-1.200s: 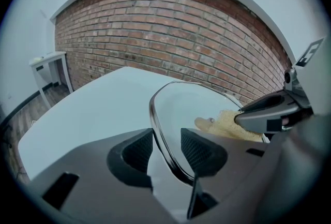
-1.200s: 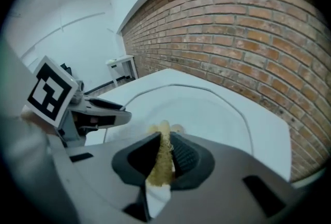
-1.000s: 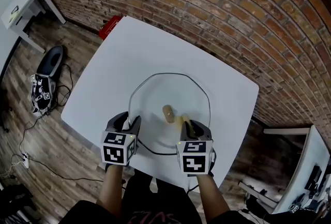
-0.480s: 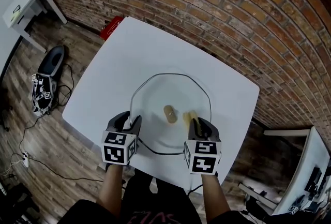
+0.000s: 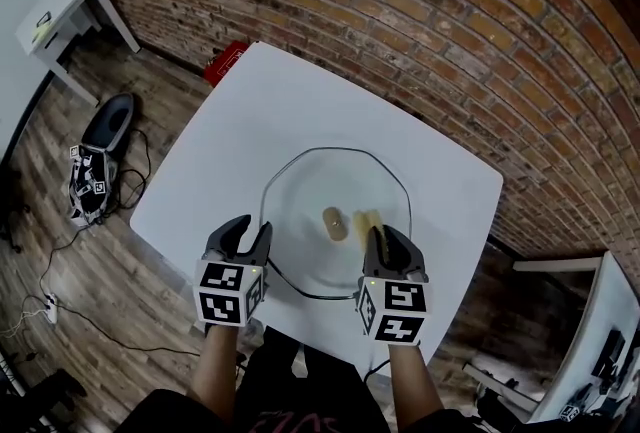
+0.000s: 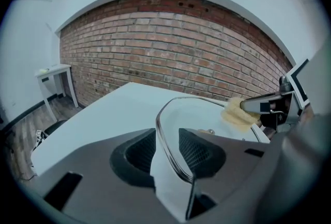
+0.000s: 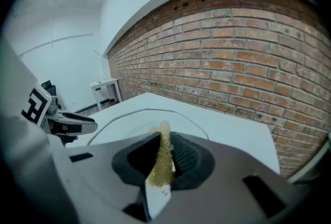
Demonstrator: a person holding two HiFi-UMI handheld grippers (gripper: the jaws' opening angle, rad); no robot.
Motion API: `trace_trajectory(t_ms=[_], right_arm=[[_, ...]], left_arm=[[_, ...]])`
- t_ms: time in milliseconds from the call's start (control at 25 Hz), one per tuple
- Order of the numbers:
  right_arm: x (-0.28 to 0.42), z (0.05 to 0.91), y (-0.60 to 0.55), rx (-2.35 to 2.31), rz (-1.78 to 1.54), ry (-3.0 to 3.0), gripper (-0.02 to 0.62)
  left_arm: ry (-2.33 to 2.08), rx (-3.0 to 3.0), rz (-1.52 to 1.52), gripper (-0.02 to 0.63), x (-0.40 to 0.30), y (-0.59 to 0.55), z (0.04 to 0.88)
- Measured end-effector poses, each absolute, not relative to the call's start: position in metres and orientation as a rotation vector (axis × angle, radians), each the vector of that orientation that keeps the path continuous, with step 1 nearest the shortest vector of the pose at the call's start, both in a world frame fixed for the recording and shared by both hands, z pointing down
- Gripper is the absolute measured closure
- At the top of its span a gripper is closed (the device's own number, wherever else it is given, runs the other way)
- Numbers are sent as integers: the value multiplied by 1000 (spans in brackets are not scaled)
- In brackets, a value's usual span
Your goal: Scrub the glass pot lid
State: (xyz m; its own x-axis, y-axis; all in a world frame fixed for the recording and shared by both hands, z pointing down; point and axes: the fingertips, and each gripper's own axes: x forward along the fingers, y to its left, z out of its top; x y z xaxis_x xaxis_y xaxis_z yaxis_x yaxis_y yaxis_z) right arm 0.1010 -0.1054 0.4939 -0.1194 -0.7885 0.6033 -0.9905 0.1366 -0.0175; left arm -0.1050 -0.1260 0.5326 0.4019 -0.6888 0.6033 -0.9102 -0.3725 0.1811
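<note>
Left claw (image 5: 248,233), in the head view, sits at the near-left edge of the glass pot lid (image 5: 310,186), one jaw outside the rim and one over the glass. The lid lies dome-up on the white table (image 5: 260,111), its tan knob (image 5: 333,223) at the centre. The right claw (image 5: 384,239) is clamped on a yellow sponge (image 5: 368,218), which pokes out just beside the knob.

From the left gripper view, the jaws have just been closing, with the lid's rim (image 6: 160,130) running between the pads. A gap shows beside the rim, so I judge they straddle it without pinching yet.

From the right gripper view, the sponge (image 7: 161,158) is squeezed thin between the pads, soft and easily crushed.

The lid looks stiff, smooth and breakable, and fairly heavy for a thin-edged thing. Bare glass would likely slip in the pads. The banded rim is the sounder hold for steadying, leaving the dome free for scrubbing; gentle pressure suits it.
</note>
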Motion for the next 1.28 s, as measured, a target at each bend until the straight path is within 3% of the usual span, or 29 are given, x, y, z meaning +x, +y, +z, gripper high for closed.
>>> trace_trajectory(t_ms=[400, 1280], right_arm=[[99, 449, -95, 1790, 480, -2085, 538], [122, 312, -60, 1995, 247, -2233, 538]], left_arm=[[-1438, 2279, 575, 563, -96, -114, 488], [-1549, 2526, 331, 592, -67, -100, 330]])
